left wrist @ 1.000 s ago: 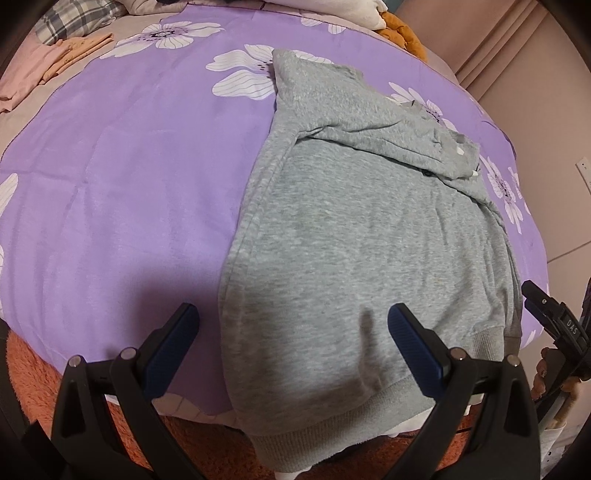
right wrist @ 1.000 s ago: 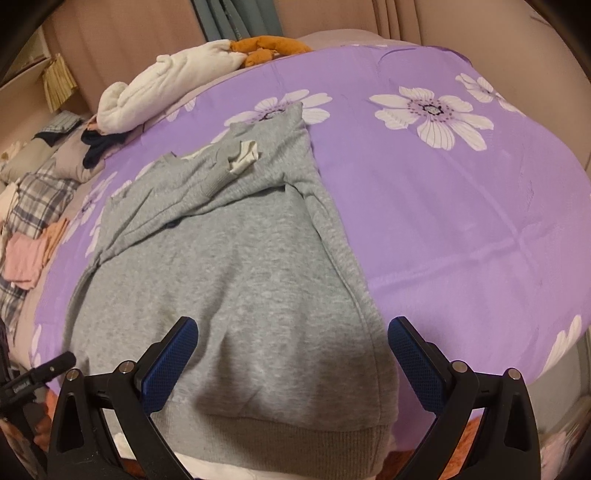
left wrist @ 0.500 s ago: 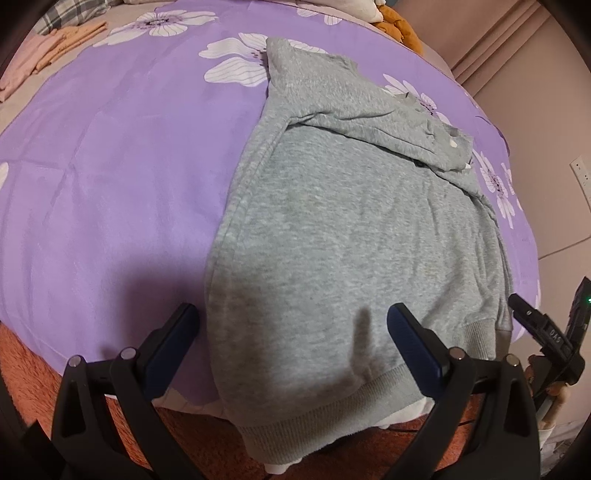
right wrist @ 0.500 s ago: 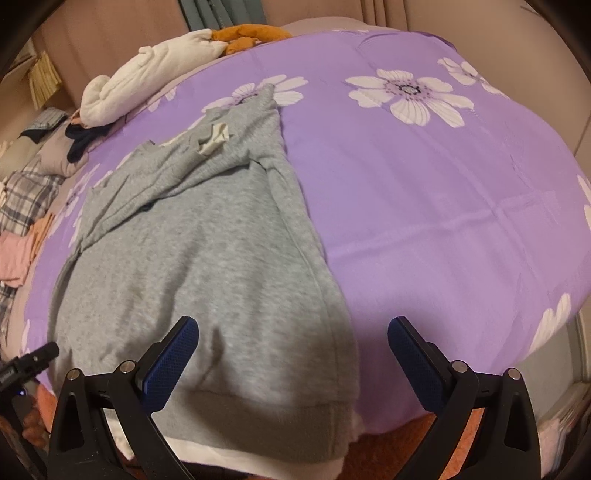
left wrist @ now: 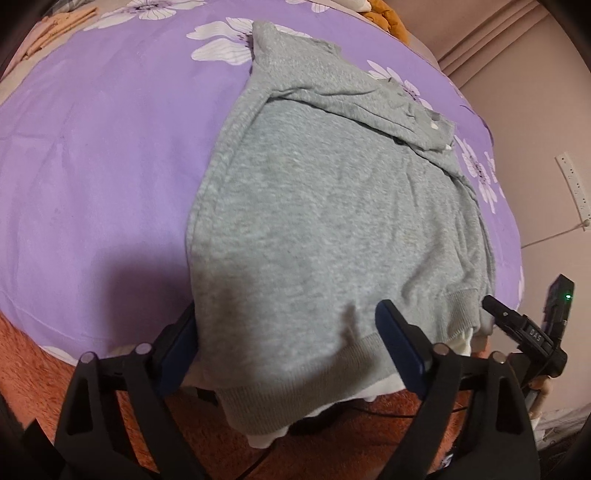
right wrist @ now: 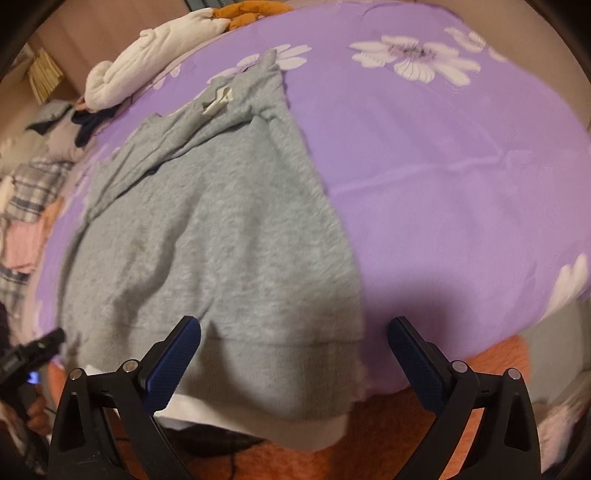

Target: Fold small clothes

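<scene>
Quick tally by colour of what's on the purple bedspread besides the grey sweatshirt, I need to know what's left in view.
Grey: 1, the grey sweatshirt in front of both open grippers.
White: 1, a rolled white garment.
Orange: 1, an orange item beside it.
Plaid: 1, a plaid garment.
Pink: 1, a pink garment.
Total: 5.

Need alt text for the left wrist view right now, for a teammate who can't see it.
A gray sweatshirt lies flat on a purple floral bedspread, its ribbed hem hanging over the near edge. The open left gripper straddles that hem; the right gripper shows at far right.
</scene>
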### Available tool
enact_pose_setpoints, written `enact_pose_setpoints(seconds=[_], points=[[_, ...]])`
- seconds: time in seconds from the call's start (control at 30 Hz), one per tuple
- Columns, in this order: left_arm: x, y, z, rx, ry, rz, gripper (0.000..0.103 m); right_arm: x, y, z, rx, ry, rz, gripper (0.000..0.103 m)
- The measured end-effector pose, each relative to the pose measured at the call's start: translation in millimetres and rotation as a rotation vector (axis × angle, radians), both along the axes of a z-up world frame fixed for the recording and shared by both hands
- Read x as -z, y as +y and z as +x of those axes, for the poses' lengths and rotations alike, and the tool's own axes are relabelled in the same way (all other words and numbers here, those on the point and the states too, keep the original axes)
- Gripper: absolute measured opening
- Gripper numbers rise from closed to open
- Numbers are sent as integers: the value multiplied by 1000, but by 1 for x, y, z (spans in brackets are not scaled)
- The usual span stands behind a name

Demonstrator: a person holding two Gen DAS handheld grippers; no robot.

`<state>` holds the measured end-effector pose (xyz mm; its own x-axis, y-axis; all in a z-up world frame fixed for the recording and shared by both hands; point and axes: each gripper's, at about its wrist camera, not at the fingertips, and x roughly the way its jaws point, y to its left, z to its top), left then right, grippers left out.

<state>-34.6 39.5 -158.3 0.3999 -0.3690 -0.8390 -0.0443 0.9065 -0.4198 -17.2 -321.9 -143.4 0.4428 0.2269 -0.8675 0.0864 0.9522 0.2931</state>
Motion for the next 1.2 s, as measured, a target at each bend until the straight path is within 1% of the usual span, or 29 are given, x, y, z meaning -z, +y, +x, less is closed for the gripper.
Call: enact_pose_setpoints(seconds=[0.03,0.1,0.13,0.17,0.2,0.23,0.27,0.3,0.33,0.37,0.4,0.43,0.47,0.53,0.57,0.67,0.77,0.87,0.93,1.07,1.13,1.2], points=[[0,-1,-1,3,-1,9,81,2,1,0,-2,4,17,102],[-1,-4,-1,14,-4,26,75,2,7,0,-9,-3,-13,101],[-1,-5,-2,18,-4,29,72,1,10,0,-15,-8,-22,99],[-1,-5,-2,18,-4,31,70,0,13,0,-23,-14,-24,94],[-1,-6,-2,19,-6,35,66,-1,16,0,-28,-18,-30,92],[-1,-6,-3,19,-10,42,60,-2,18,0,-34,-23,-39,88],[0,-6,-3,17,-13,50,56,-3,19,1,-40,-28,-45,80],[0,-7,-3,14,-16,58,48,-3,20,1,-39,-31,-52,76],[0,-7,-3,10,-24,72,40,-4,20,1,-34,-32,-62,68],[0,-7,-4,9,-31,79,35,-4,19,2,-31,-31,-70,61],[-1,-6,-4,6,-36,73,22,-5,17,1,-28,-34,-67,57],[-1,-6,-4,6,-38,65,15,-6,15,1,-28,-41,-53,43],[-2,-5,-3,2,-42,55,13,-8,14,2,-32,-44,-33,31],[-6,-3,-1,-3,-52,42,10,-11,12,4,-47,-53,30,27],[-10,-3,0,3,-67,40,9,-13,13,6,-52,-59,33,27],[-24,-2,3,15,-111,30,8,-24,13,11,-77,-85,61,26],[-36,0,9,18,-146,-14,7,-37,13,19,-109,-124,128,26],[-46,4,25,9,-176,-71,7,-49,13,31,-122,-165,170,26],[-49,6,37,3,-186,-83,7,-54,12,38,-116,-191,198,26],[-54,10,60,-26,-211,-69,8,-64,12,58,-70,-242,183,26],[-52,11,74,-34,-211,-72,8,-62,12,73,-50,-248,184,26],[-46,12,85,-43,-194,-65,8,-58,13,84,-30,-237,162,26]])
